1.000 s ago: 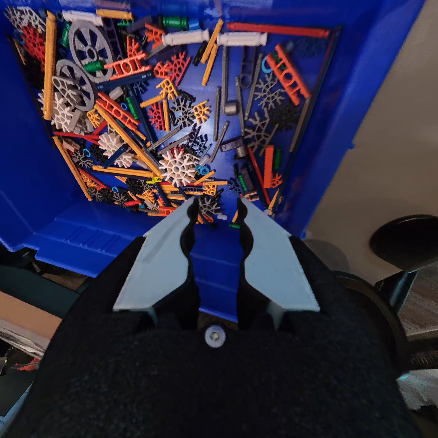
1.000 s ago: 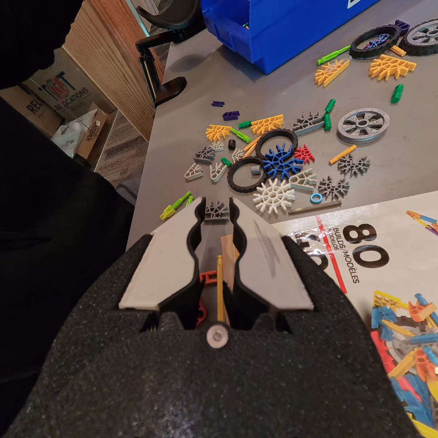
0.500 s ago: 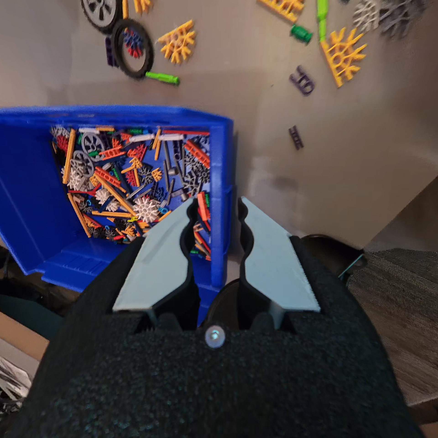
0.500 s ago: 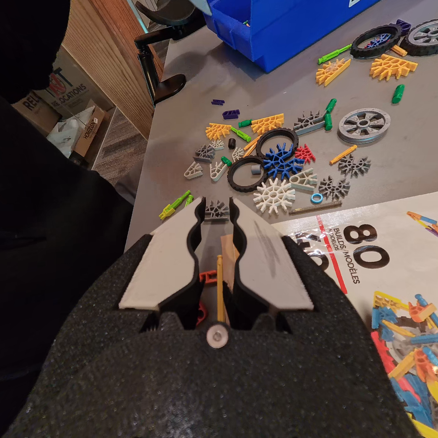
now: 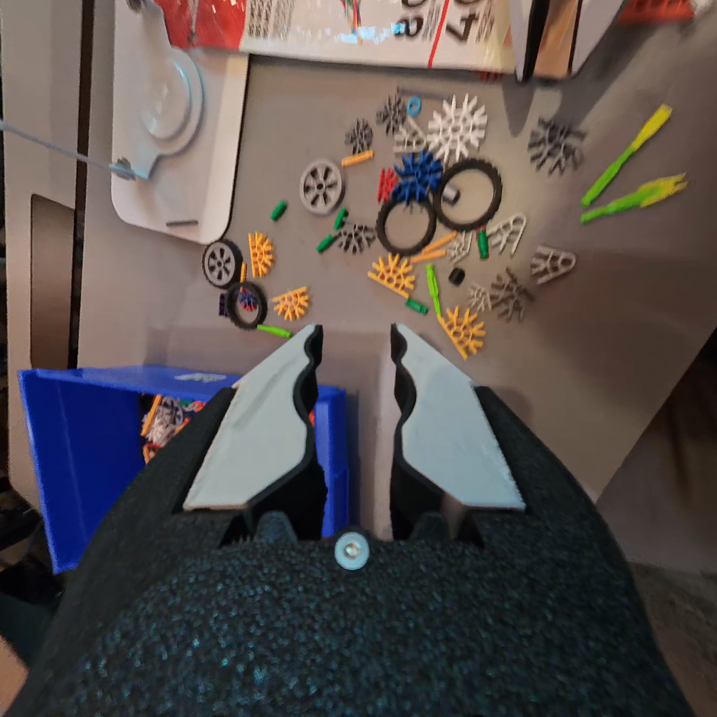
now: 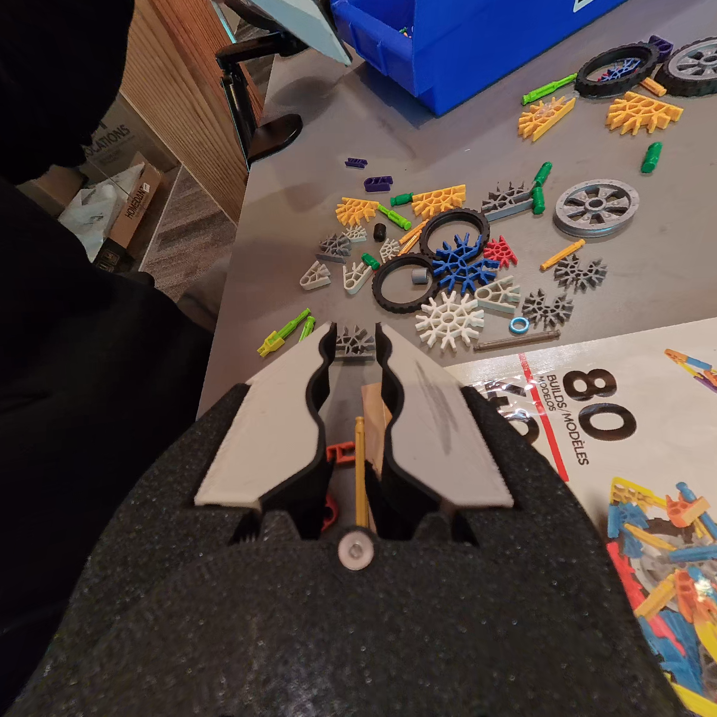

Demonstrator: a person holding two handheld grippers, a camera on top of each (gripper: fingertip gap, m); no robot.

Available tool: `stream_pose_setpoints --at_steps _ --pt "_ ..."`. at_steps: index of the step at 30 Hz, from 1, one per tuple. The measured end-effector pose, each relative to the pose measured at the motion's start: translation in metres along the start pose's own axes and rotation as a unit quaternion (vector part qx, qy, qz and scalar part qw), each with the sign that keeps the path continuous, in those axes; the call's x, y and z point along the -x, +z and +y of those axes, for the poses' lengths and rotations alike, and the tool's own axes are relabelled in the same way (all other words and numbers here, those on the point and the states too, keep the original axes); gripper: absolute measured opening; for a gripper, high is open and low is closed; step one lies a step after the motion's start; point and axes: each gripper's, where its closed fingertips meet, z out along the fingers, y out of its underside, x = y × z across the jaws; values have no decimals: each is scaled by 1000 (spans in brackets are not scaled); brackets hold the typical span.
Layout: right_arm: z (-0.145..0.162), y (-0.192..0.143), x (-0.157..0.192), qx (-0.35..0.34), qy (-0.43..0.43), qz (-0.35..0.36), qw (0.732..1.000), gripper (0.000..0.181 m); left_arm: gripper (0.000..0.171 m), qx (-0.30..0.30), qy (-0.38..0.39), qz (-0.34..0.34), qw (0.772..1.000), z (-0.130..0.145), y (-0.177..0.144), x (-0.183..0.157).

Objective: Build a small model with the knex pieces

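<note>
The right gripper (image 6: 355, 337) sits low over the grey table (image 6: 310, 182), its jaws a little apart and gripping nothing. Between its fingers, close to the camera, lie a yellow rod (image 6: 360, 471) and an orange connector (image 6: 341, 453). A grey fan-shaped connector (image 6: 355, 342) lies on the table right at the fingertips, in the gap between them; whether they touch it I cannot tell. Just right of that connector lies a printed booklet (image 6: 620, 426), and just beyond it a white snowflake connector (image 6: 449, 320), a blue snowflake connector (image 6: 463, 264) and two black tyres (image 6: 403, 281). Farthest from the connector stands the blue bin (image 6: 485, 46).

The left gripper (image 5: 355, 333) hangs above the table with its jaws apart and empty. The blue bin (image 5: 89, 446) shows beneath its left finger, loose parts inside. Past the tips, a yellow connector (image 5: 291, 303) and a light green rod (image 5: 273, 331) lie nearest.
</note>
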Motion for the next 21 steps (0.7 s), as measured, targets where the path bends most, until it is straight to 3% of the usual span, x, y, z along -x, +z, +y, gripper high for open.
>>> stream_pose_setpoints --at_steps 8,14,21 --pt "2 2 2 9 -19 9 1000 19 36 -33 -96 -15 995 -37 54 -4" --pt "3 2 2 13 -24 14 1000 19 28 -44 -223 -13 974 -36 90 3" --pt "3 3 3 15 -27 17 999 19 33 -53 -302 -11 952 -29 110 5"
